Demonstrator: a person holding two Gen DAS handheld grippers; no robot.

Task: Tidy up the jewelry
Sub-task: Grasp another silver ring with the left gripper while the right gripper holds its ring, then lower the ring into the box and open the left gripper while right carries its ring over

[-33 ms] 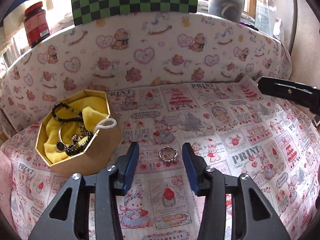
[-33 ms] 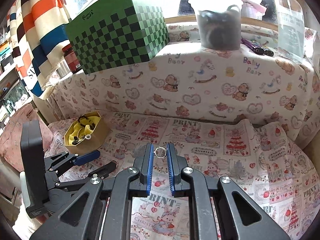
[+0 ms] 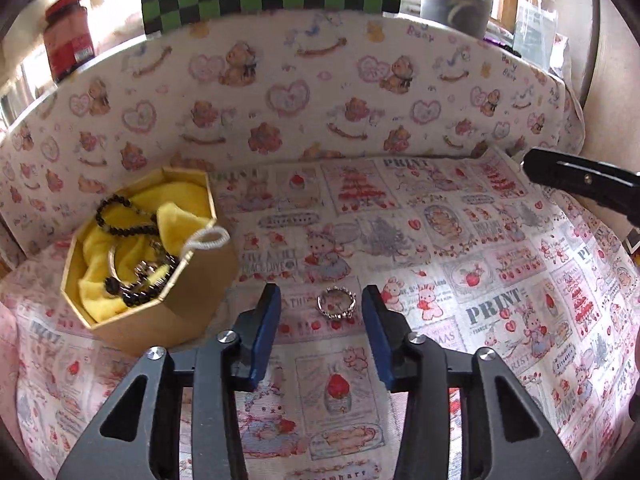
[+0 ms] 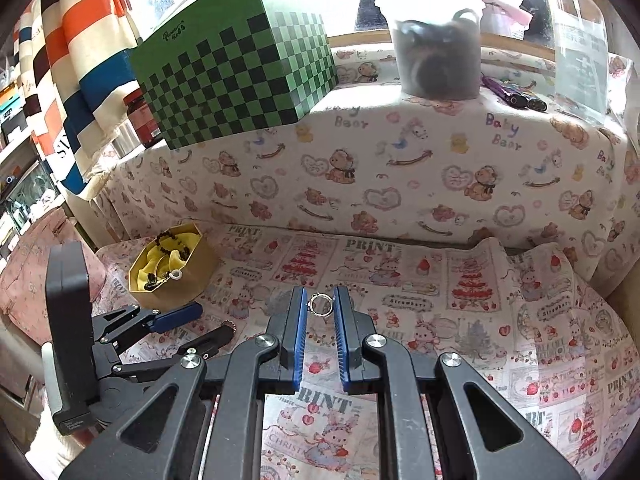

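A small silver ring (image 3: 336, 307) lies flat on the printed cloth between the blue pads of my left gripper (image 3: 321, 295). Its jaws are closing and the pads stand apart from the ring on both sides. To its left sits a gold octagonal box (image 3: 192, 312) lined with yellow cloth, holding black bead bracelets (image 3: 120, 224) and a thin bangle. My right gripper (image 4: 321, 294) is shut on a second silver ring (image 4: 320, 304), held upright at its fingertips above the cloth. In the right wrist view the box (image 4: 200, 268) and the left gripper's blue finger (image 4: 176, 316) appear at the left.
A padded wall with bear-print fabric (image 3: 304, 92) rises behind the cloth. On its ledge stand a green checkered box (image 4: 236, 60), a red jar (image 3: 68, 36), a grey tub (image 4: 436, 40) and a clear bottle (image 4: 580, 52). A striped cloth (image 4: 80, 60) hangs at the left.
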